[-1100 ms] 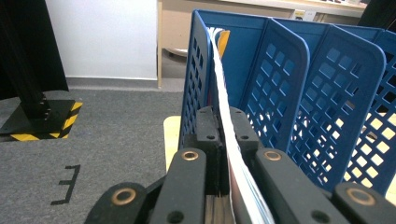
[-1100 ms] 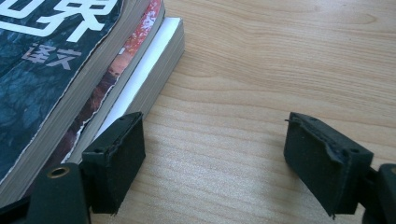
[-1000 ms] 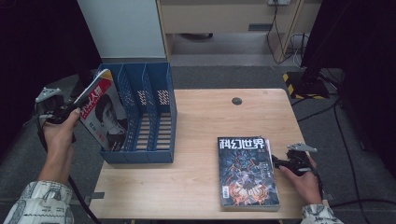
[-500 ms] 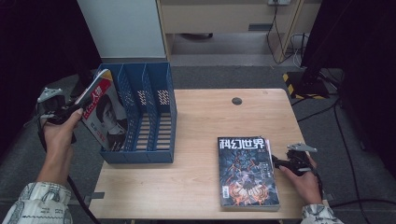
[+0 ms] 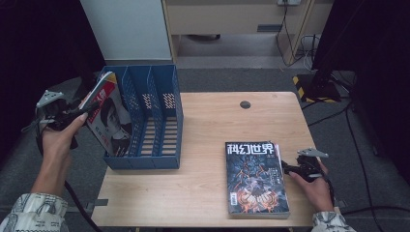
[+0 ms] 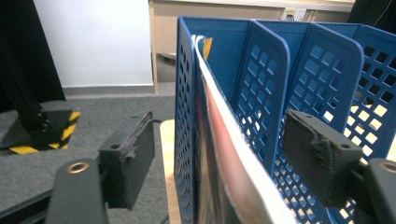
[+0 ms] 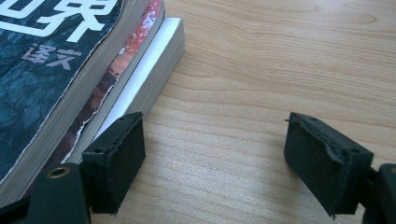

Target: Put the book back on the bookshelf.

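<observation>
Dark room around a small wooden table [image 5: 203, 145], grey carpet underneath, cables trailing off to the back right.

The left gripper [image 5: 77, 112] sits off the table's left edge in the person's left hand [image 5: 58, 137]. Its jaws have just been opening and now stand spread apart, with the magazine [image 5: 110, 121] between them but neither pad pressing on it. In the left gripper view the magazine's [image 6: 233, 158] edge runs right up the middle of the gap, clear of both black pads. That magazine, with a face on the cover, is standing tilted in the leftmost slot of the blue file rack [image 5: 154, 121], its top corner leaning out toward the gripper. The rack [image 6: 317, 70] has three slots and stands on the left part of the table, just beyond the jaws.

Over on the right, the right gripper [image 5: 286, 168] rests low at the table's right edge in the person's right hand [image 5: 314, 186], jaws wide open with nothing but bare wood between them. Just beside its left jaw is the stack of books [image 5: 256, 179], lying flat near the front right of the table, dark sci-fi cover on top. In the right gripper view the stack's [image 7: 70, 79] edge sits right next to that pad, touching or nearly so, hard to say which.

Further back from both tools there's a small round grommet [image 5: 245, 104] in the tabletop.
</observation>
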### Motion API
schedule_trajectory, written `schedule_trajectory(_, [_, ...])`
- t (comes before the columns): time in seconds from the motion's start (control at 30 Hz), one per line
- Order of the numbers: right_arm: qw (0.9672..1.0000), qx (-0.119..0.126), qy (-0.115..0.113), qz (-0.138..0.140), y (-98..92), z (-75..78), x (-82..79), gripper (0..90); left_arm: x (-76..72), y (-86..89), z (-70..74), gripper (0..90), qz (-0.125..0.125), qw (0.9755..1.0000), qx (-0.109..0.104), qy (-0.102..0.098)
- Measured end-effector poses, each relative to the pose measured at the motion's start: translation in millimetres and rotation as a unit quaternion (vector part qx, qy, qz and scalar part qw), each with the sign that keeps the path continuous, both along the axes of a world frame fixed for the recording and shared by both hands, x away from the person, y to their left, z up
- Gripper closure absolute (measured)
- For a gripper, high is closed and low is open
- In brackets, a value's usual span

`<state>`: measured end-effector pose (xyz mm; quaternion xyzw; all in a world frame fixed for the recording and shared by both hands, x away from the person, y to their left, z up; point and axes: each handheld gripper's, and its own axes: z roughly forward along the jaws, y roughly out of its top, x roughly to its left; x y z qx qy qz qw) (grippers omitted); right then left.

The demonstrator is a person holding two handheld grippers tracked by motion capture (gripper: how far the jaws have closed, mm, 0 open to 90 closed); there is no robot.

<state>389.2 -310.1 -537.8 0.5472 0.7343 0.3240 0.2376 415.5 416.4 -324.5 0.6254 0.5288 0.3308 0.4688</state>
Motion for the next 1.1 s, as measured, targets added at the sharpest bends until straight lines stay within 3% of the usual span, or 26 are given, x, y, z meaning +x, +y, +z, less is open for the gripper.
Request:
schedule_trajectory(0.57, [1.0000,0.000,0.000,-0.001,0.1,0.0,-0.1,20.6,-17.9,-8.0,37.7,20.4,-0.028,0.9990,-0.009,-0.034])
schedule_trajectory(0.87, [1.0000,0.000,0.000,0.000,0.1,0.0,-0.1,20.6,-16.4,-37.4,47.0,21.2,-0.063,0.9973,-0.001,-0.037])
schedule_trajectory(1.1, [1.0000,0.001,0.000,-0.001,0.1,0.0,-0.1,20.6,-12.9,-67.9,53.4,20.8,-0.100,0.9944,-0.002,-0.036])
